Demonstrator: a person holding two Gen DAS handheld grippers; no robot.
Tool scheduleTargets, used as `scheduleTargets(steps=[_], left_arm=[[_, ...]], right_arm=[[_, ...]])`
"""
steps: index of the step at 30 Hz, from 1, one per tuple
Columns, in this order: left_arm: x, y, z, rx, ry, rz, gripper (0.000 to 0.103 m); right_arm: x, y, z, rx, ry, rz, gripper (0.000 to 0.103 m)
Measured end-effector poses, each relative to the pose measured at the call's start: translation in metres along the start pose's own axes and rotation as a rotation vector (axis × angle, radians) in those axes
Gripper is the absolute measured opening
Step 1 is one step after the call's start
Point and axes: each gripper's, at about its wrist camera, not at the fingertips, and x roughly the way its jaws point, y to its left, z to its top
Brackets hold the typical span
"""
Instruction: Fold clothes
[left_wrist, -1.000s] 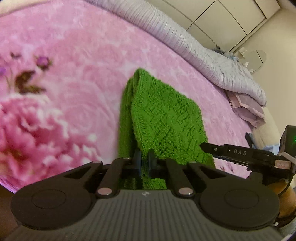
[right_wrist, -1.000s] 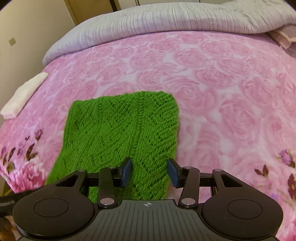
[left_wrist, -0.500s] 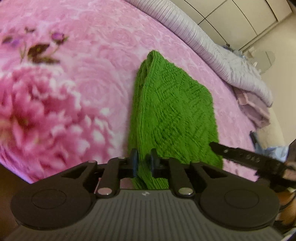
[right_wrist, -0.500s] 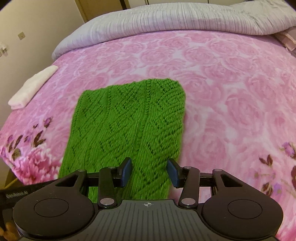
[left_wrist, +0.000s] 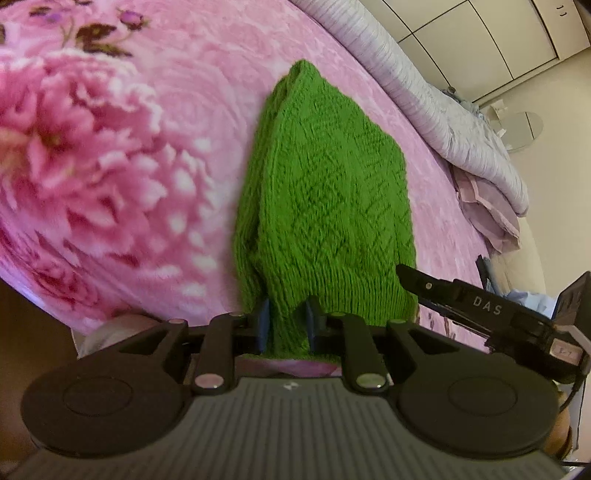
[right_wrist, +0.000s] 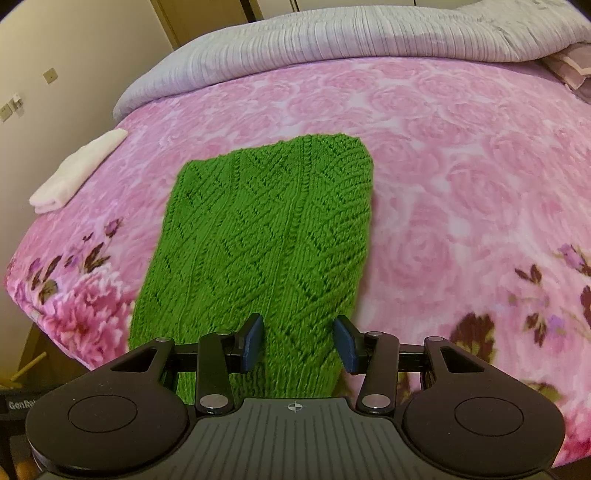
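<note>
At the bottom centre of the left wrist view, the left gripper (left_wrist: 285, 324) is closing on the near edge of the green knit (left_wrist: 325, 206). The right gripper (right_wrist: 298, 341) stands open over it. The knit lies folded on the pink bed (right_wrist: 461, 177), with a white towel (right_wrist: 77, 170) at upper left.

The knit garment (right_wrist: 266, 236) is bright green with a diamond pattern – the blanket (right_wrist: 461, 184) is pink (rose print), the quilt (right_wrist: 332, 37) pale grey, striped.

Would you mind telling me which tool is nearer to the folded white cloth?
Left. The white cloth lies at the bed's left edge; the left tool works the green knit's left side, the right tool its right.
</note>
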Motion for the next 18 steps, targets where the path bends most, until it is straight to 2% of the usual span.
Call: scheduleTargets(steps=[1,5,11,14,18], left_arm=[[0.000,-0.002,-0.002,0.017,-0.014,0.010,0.005],[-0.012,-0.010,-0.008,0.112,-0.081,0.087,0.004],[-0.001,0.005,-0.015,0.075,-0.069,0.103,0.006],[-0.002,-0.005,-0.014,0.117,-0.071,0.123,0.005],[-0.020,-0.010,-0.012,0.111,-0.080,0.083,0.005]], right_arm=[[0.000,0.001,-0.002,-0.004,0.002,0.000,0.047],[-0.004,0.011,-0.009,-0.047,0.000,-0.017,0.047],[0.003,0.016,-0.019,-0.068,0.021,-0.026,0.047],[0.004,0.013,-0.022,-0.071,0.014,-0.032,0.047],[-0.011,0.014,-0.024,-0.076,-0.020,-0.023,0.047]])
